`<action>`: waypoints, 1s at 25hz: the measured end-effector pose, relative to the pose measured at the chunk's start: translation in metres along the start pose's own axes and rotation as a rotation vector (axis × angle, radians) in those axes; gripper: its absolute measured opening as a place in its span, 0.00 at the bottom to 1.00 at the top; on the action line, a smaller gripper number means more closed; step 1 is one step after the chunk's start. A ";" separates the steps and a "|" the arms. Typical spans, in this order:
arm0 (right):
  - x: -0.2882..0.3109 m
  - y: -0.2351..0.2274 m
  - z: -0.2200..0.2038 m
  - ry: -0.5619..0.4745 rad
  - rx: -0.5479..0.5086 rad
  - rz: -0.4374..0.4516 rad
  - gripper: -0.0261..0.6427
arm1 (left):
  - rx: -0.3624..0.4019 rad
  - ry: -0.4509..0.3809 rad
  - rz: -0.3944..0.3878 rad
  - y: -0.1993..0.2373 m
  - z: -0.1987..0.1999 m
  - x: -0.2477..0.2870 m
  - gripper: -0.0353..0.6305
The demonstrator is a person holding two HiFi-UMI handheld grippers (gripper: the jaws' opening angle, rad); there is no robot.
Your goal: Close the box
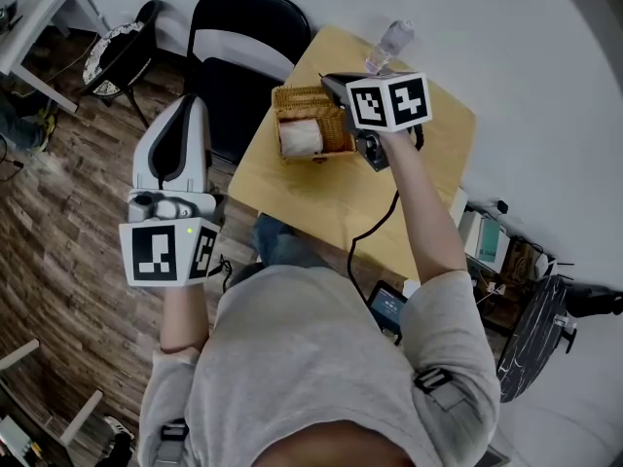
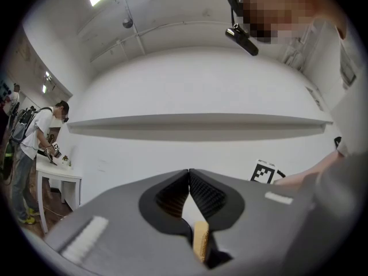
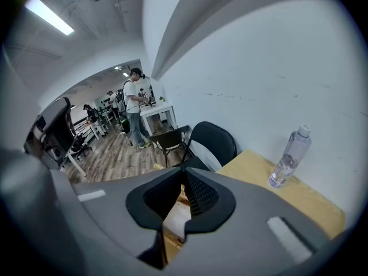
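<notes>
A wicker box (image 1: 310, 123) stands open on the wooden table (image 1: 331, 202), with a white bundle (image 1: 300, 139) lying inside. My right gripper (image 1: 331, 84) hovers at the box's far right corner, and its marker cube (image 1: 389, 101) is above the table. In the right gripper view its jaws (image 3: 183, 172) meet at the tips with nothing between them, and a strip of the box shows through the gap behind the tips. My left gripper (image 1: 193, 101) is held up left of the table, over the chair and floor. Its jaws (image 2: 188, 172) are shut and empty, pointing at a white wall.
A black folding chair (image 1: 243, 47) stands left of the table. A clear water bottle (image 1: 389, 42) sits at the table's far edge, also visible as the bottle (image 3: 290, 156) in the right gripper view. A black cable (image 1: 375, 227) crosses the table. Other people work at distant tables.
</notes>
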State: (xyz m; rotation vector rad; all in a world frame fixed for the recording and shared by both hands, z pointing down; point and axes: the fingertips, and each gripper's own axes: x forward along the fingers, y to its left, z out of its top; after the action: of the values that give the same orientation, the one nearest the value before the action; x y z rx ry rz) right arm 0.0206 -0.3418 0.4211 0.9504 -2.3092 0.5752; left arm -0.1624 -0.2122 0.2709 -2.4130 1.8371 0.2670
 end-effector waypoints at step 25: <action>-0.023 0.031 -0.075 0.030 0.036 0.023 0.07 | -0.015 -0.015 -0.056 -0.029 0.009 -0.023 0.14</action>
State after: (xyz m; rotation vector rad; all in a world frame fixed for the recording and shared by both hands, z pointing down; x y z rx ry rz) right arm 0.0369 -0.2673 0.4570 0.9270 -2.2926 0.6385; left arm -0.1410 -0.1809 0.2654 -2.4609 1.7641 0.2946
